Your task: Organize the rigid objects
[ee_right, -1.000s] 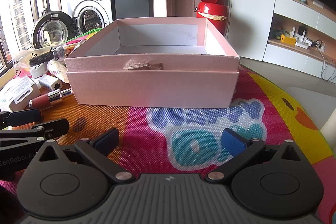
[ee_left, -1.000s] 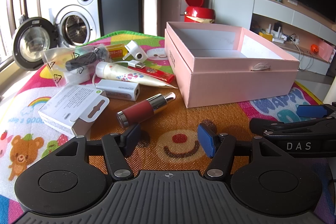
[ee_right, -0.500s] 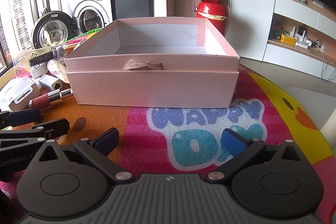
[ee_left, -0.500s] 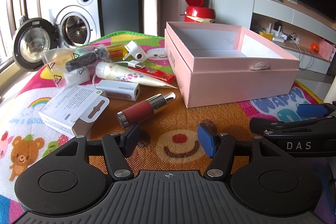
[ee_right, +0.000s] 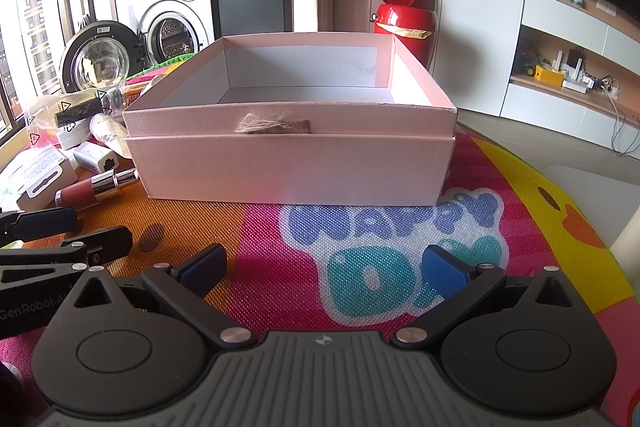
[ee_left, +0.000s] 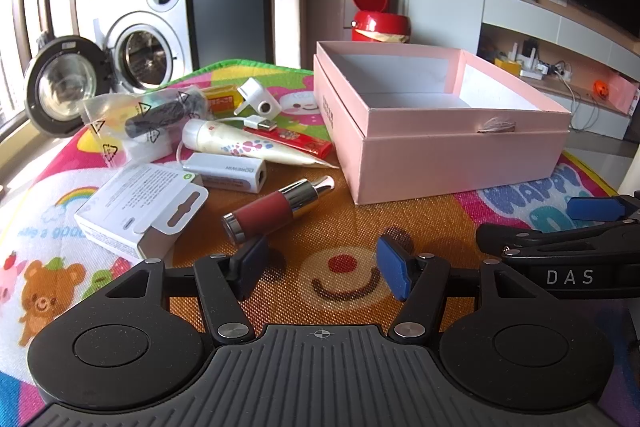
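The left tool [ee_left: 322,269] and right tool [ee_right: 324,267] sit spread, empty. At its eleven o'clock lies the lipstick [ee_left: 276,209]: light, stiff, slippery-looking; grip the red barrel crosswise, likely.

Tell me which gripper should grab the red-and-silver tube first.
Left. The left gripper is open with the red-and-silver tube lying just ahead of its fingers. The right gripper, also open, faces the pink box, with the tube far off to its left.
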The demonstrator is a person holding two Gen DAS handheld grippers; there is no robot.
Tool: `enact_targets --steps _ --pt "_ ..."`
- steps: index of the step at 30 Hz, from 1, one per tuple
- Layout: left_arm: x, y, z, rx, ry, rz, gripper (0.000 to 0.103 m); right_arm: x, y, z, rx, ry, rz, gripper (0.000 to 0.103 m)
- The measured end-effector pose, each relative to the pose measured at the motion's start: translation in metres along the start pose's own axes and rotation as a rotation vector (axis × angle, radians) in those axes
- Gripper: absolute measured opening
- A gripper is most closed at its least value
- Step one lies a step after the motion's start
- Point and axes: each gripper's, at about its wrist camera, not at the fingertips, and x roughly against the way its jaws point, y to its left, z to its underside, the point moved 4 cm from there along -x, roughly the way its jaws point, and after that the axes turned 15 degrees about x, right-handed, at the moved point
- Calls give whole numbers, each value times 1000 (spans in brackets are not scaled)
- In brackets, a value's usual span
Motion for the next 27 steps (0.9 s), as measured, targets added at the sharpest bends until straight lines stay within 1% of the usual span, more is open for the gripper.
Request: enact_targets --steps 13,16,18,20,22,24,25,27 --pt "0 0 0 1 0 0 66 0 0 -1 -1 1 -1 103" --pt "1 4 -2 21 2 19 63 2 0 0 -2 3 -3 103" --pt "4 8 -3 24 6 40 61 2 1 -1 16 13 -21 103" --pt "9 12 -4 6 10 64 56 3 -3 -2 30 36 -58 103" --pt "20 13 -9 -27 -7 92 56 5 -2 -3 60 54 -75 103" --pt "27 12 -18 -79 -38 95 56 5 -3 -4 69 73 -87 103" --pt "28 10 -25 -103 -38 96 56 4 -3 -5 73 79 -88 103" --pt "21 7 -36 -126 3 95 56 5 -3 -6 78 81 -92 103"
